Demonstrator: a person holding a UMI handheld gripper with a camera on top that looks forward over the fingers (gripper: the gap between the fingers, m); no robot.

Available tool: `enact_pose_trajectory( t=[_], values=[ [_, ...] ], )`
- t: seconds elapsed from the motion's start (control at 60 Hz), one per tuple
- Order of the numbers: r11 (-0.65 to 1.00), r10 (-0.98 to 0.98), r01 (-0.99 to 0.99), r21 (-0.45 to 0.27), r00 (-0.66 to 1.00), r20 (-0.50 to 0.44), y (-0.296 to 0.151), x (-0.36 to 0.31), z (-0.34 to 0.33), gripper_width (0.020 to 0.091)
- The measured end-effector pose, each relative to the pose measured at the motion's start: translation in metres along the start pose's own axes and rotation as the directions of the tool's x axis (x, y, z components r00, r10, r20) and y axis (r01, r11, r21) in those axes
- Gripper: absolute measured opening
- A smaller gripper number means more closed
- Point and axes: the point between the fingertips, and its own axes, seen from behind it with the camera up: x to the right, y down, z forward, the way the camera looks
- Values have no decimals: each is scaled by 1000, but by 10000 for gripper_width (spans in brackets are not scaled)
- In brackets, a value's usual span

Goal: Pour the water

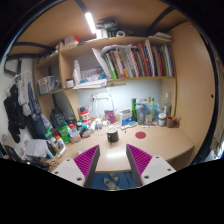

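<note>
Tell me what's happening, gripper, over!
Gripper open, empty, above desk. Bottles far beyond fingers, by the wall. Small dark cup ahead.

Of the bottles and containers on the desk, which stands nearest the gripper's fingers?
The small dark cup, alone just ahead of the open gripper; the tall green bottle and others stand farther back by the wall.
</note>
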Motion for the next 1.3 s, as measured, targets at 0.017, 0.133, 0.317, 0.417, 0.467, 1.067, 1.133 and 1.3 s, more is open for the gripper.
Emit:
enact_pose_trajectory(
  t=[0.017, 0.133, 0.317, 0.417, 0.467, 1.067, 1.133, 1.3],
  values=[
    [1000, -1, 1, 2, 1000, -1, -1, 0, 0, 582],
    [999, -31, 31, 14, 999, -32, -1, -1, -10, 588],
    [998, -43, 44, 46, 999, -25, 2, -20, -16, 614],
    [995, -68, 69, 68, 998, -17, 2, -26, -14, 593],
    [994, -85, 86, 66, 996, -15, 4, -28, -11, 593],
    [981, -192, 176, 81, 940, 281, 107, -189, 240, 651],
    [975, -224, 210, 76, 926, 305, 119, -211, 280, 693],
    [960, -279, 261, 99, 899, 338, 138, -244, 362, 717]
  ],
)
